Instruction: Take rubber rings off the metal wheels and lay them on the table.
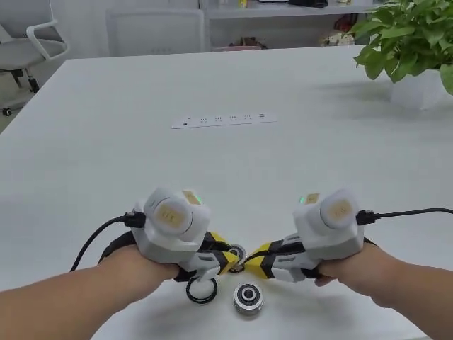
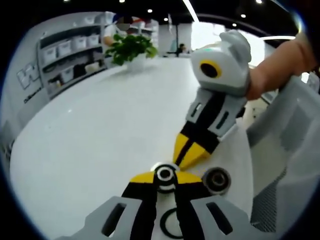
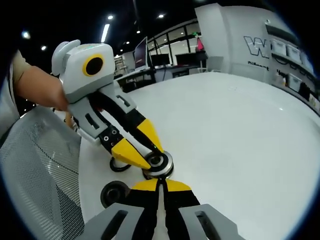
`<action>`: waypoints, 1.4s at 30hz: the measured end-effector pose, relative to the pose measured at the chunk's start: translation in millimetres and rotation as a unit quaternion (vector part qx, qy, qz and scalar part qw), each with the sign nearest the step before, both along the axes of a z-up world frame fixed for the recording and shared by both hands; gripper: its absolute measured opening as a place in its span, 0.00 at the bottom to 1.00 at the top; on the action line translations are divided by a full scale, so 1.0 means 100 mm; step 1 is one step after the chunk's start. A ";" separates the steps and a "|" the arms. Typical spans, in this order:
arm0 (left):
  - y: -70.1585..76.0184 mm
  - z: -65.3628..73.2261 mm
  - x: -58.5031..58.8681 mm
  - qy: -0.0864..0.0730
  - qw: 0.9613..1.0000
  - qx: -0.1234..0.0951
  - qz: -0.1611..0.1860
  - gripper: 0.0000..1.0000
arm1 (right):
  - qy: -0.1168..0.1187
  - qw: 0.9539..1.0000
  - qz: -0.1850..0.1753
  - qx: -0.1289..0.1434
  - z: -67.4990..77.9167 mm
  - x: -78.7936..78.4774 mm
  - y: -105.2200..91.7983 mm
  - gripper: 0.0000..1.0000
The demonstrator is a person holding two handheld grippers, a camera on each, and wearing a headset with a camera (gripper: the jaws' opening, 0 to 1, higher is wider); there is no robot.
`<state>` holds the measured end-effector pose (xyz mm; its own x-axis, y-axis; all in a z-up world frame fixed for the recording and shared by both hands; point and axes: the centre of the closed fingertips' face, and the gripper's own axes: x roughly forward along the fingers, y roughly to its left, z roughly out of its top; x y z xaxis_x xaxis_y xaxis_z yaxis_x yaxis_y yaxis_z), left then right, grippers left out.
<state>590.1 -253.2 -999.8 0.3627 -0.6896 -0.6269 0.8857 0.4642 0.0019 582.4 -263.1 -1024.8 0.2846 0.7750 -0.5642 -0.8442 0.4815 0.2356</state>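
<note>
A small metal wheel (image 1: 237,253) hangs just above the white table (image 1: 233,170), with my left gripper (image 1: 228,259) shut on it. The left gripper view has the wheel (image 2: 165,174) between its yellow tips (image 2: 165,179). My right gripper (image 1: 253,256) is shut, its tips against the wheel's rim (image 3: 159,162); in the right gripper view its jaws (image 3: 160,186) lie pressed together. A loose black rubber ring (image 1: 202,290) lies on the table under the left gripper. A second wheel (image 1: 248,297) lies next to it.
A white power strip (image 1: 223,119) is set into the table's middle. A potted plant (image 1: 410,42) stands at the far right corner and an office chair (image 1: 28,42) beyond the far left edge. The near table edge lies just below the wheels.
</note>
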 end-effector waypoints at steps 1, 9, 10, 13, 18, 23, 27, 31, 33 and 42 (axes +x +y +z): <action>0.00 0.00 0.00 0.000 1.000 -0.001 0.000 0.14 | -0.002 1.000 0.001 0.002 0.00 0.01 0.00 0.00; 0.00 -0.01 -0.03 -0.006 1.000 -0.006 0.014 0.13 | 0.071 0.994 -0.060 0.057 0.01 0.02 -0.04 0.00; 0.00 -0.01 -0.03 -0.009 1.000 -0.007 0.015 0.13 | 0.076 0.993 -0.065 0.065 0.02 0.02 -0.04 0.00; 0.00 -0.01 -0.03 -0.011 1.000 -0.006 0.019 0.13 | 0.088 0.989 -0.086 0.084 0.05 0.05 -0.08 0.00; 0.00 -0.02 -0.03 -0.010 1.000 -0.004 0.020 0.13 | 0.095 0.986 -0.092 0.105 0.13 0.06 -0.06 0.00; -0.01 -0.02 -0.04 -0.008 1.000 -0.003 0.024 0.13 | 0.102 0.984 -0.094 0.115 0.16 0.04 -0.04 0.00; -0.01 -0.03 -0.04 -0.008 1.000 -0.001 0.024 0.13 | 0.110 0.982 -0.095 0.122 0.19 0.03 -0.04 0.00; -0.01 -0.04 -0.03 -0.010 1.000 0.004 0.022 0.12 | 0.114 0.982 -0.093 0.123 0.21 0.02 -0.01 0.00; -0.01 -0.04 -0.03 -0.010 1.000 0.005 0.021 0.12 | 0.112 0.982 -0.089 0.122 0.22 0.00 0.02 0.00; -0.01 -0.05 -0.03 -0.011 1.000 0.005 0.020 0.12 | 0.112 0.983 -0.080 0.122 0.23 -0.02 0.06 0.00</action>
